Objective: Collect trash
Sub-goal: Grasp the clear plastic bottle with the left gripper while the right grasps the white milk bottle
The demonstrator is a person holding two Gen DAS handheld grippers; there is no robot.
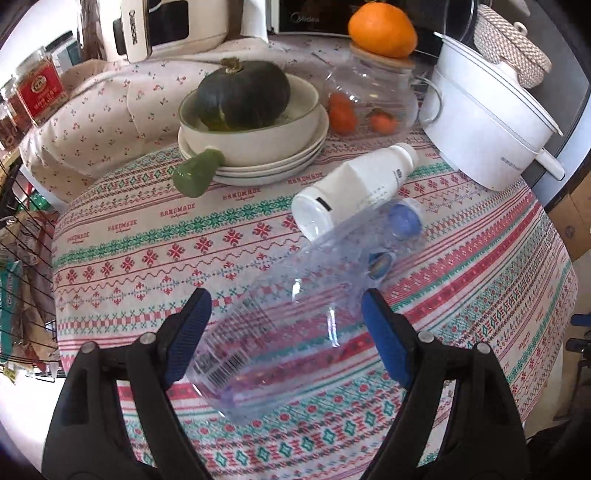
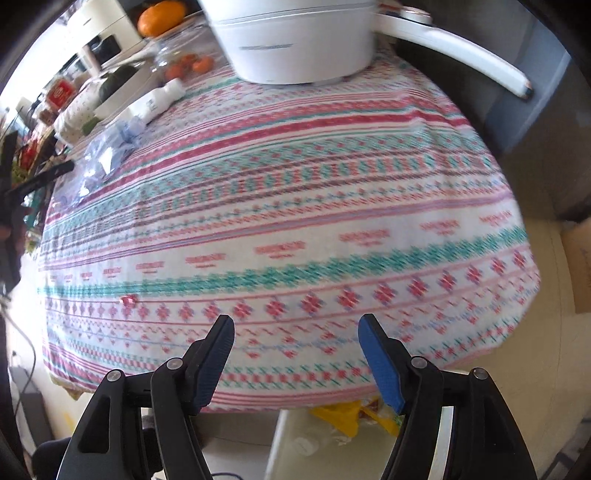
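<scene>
The microwave [image 1: 314, 16] and the cream appliance [image 1: 166, 26] are cut off by the top edge of the left wrist view. The right wrist view is blurred, so the tablecloth [image 2: 332, 206] lettering cannot be read. The white pot [image 2: 295, 40] is cropped at the top there.

The left wrist camera looks down close over the striped patterned tablecloth [image 1: 155, 258]. The right wrist camera looks across it from the table's edge. Both see the white plastic bottle [image 1: 354, 188] and big white pot [image 1: 480, 122].

Bright daylight, right-wrist blur, fisheye warping.
</scene>
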